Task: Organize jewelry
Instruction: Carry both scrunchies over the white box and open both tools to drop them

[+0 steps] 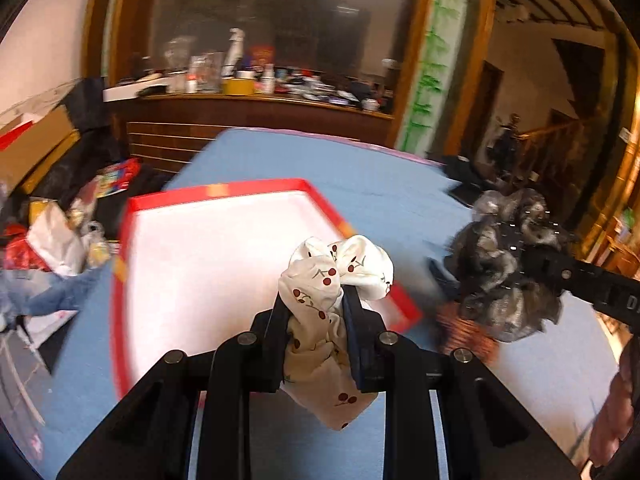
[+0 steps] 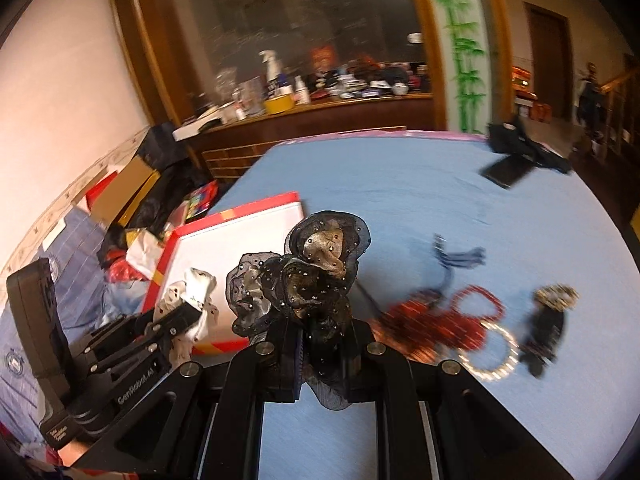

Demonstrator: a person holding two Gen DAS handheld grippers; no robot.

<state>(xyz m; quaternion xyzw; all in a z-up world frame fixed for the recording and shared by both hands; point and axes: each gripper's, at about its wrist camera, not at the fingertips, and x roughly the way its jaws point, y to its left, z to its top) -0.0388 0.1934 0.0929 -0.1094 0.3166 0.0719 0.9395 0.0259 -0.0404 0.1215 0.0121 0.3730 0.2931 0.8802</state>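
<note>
While clenching a cherry scrunchie (image 2: 192, 304), "GenRobot.AI"-marked left gripper (image 2: 182, 318); right gripper (image 2: 320, 344) gripping black scrunchie (image 2: 304, 276).

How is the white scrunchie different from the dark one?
The white scrunchie is plain cream cloth printed with red cherries; the dark scrunchie is sheer black and gold with tiny sparkles. The white scrunchie is in the left gripper, the dark scrunchie in the right gripper. Both are ruffled and pinched between shut fingers.
</note>
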